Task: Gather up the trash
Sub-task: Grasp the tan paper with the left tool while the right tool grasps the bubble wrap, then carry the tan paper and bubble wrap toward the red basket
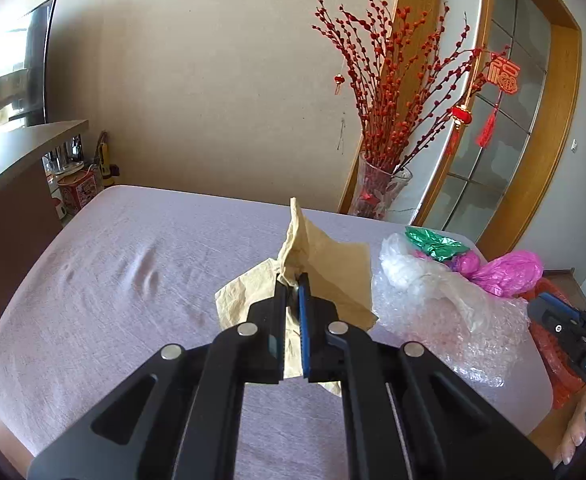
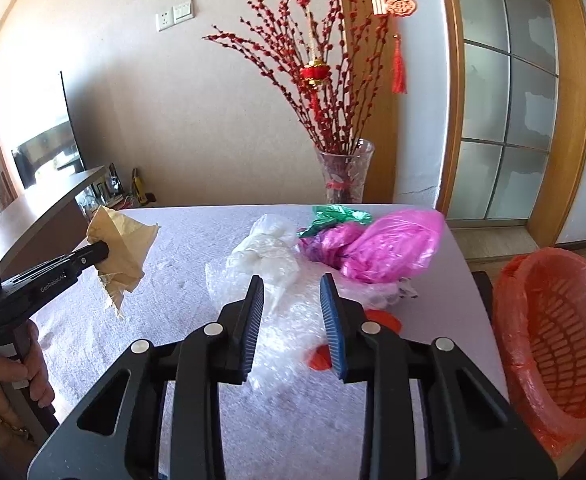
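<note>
Crumpling brown paper (image 1: 325,268) between left tongs (image 1: 293,280)

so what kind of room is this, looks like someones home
Most likely a home living room: a flat screen television on a low wooden cabinet, a glass vase of red berry branches with festive lantern ornaments, and a cloth-covered table.

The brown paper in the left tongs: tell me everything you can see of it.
The brown paper is a crumpled, creased tan sheet, thin and matte like wrapping paper. The left tongs are shut on a bunched fold near its middle, and it looks lifted off the tablecloth, one corner pointing up and ragged edges hanging below. It sits left of the plastic trash pile; nothing but the tongs visibly touches it.
</note>
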The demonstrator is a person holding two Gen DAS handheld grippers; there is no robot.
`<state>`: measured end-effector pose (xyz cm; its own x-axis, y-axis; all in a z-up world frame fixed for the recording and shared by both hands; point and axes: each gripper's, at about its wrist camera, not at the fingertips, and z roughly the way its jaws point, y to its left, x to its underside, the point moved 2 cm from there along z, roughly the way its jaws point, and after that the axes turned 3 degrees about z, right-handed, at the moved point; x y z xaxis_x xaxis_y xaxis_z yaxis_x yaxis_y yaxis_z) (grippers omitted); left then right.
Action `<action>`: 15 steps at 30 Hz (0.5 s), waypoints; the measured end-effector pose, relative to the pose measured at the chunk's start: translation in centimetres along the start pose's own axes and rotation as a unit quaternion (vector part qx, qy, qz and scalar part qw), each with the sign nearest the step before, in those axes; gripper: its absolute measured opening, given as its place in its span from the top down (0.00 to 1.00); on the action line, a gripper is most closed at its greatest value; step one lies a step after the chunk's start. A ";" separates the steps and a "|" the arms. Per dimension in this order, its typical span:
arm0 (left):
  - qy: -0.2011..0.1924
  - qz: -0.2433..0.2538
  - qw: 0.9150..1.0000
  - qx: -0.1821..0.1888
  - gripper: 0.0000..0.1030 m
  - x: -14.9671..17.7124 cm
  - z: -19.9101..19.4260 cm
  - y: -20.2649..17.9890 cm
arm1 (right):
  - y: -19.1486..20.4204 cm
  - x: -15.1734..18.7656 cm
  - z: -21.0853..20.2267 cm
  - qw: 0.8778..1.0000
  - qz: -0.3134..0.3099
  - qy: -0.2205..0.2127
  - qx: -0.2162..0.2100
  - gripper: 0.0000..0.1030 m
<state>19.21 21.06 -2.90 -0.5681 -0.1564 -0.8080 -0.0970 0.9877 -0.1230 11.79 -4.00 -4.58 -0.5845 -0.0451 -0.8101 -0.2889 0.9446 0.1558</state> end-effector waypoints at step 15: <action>0.000 -0.016 1.000 -0.013 0.93 -0.7 0.4 3.1 | 1.7 0.6 6.5 0.997 -0.026 0.068 0.035 0.97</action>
<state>19.66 24.26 -2.99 -0.5642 -0.1888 -0.8038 -0.1377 0.9814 -0.1339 15.90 -0.31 -8.50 -0.6683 -0.1336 -0.7318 -0.2713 0.9598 0.0725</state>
